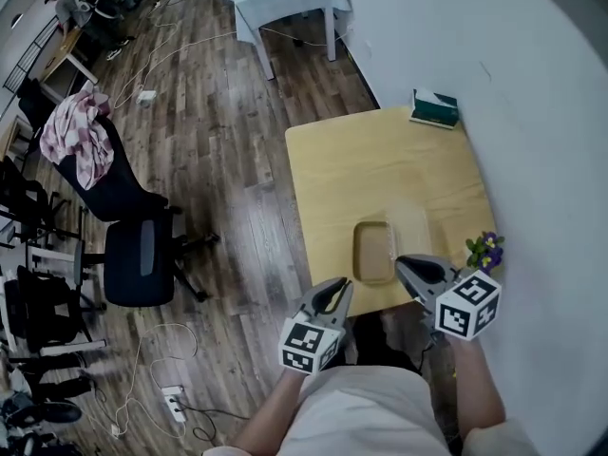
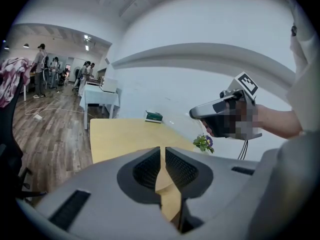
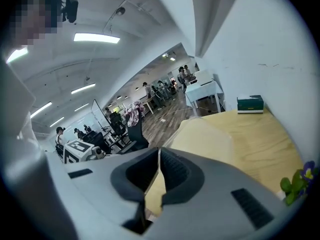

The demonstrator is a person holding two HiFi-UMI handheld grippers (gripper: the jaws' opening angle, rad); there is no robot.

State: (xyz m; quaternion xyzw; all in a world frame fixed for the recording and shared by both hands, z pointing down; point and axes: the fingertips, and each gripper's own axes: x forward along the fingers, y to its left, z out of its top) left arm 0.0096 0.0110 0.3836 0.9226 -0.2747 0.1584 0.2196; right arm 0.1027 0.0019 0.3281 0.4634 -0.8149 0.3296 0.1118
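Left gripper (image 1: 342,287) and right gripper (image 1: 401,263), ribbed jaws together, near clear rectangular container (image 1: 374,251)

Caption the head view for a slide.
Left gripper and right gripper, both shut, held near a tan container at the front edge of a wooden table.

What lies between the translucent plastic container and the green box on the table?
Nothing: the head view shows bare wooden tabletop between the translucent rectangular plastic container and green box.

Flowers (image 1: 485,250): pot hidden behind right claw (image 1: 401,261). Green box (image 1: 434,108): print too small to read.
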